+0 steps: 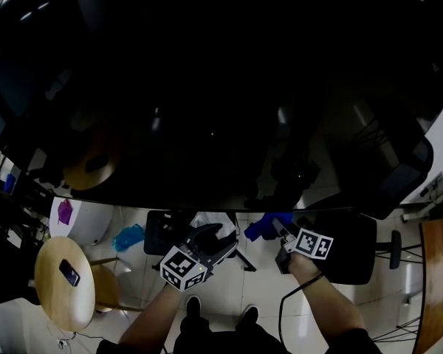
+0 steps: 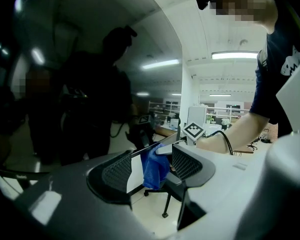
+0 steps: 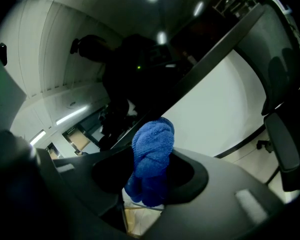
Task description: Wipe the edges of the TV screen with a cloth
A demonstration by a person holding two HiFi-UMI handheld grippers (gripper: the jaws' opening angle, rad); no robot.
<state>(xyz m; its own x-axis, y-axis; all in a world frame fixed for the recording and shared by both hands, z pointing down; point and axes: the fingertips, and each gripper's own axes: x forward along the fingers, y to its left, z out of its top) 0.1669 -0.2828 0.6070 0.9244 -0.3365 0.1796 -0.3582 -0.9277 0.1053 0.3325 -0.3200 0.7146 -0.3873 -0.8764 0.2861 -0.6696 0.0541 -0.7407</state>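
Note:
The big dark TV screen (image 1: 221,87) fills the upper head view; its bottom edge (image 1: 207,208) runs just above both grippers. My right gripper (image 1: 275,226) is shut on a bunched blue cloth (image 1: 262,227), which sits against that bottom edge. In the right gripper view the cloth (image 3: 152,156) bulges out between the jaws of the right gripper (image 3: 152,174), under the slanting screen edge (image 3: 205,69). My left gripper (image 1: 214,240) is just left of it, open and holding nothing. In the left gripper view the cloth (image 2: 152,166) hangs beyond the left gripper (image 2: 151,156).
A round wooden table (image 1: 55,301) with a phone (image 1: 69,272) stands at the lower left. A black office chair (image 1: 351,245) is behind the right hand. A white stool (image 1: 85,223) and a teal object (image 1: 128,237) are on the floor at left. A wooden tabletop (image 1: 439,279) is at far right.

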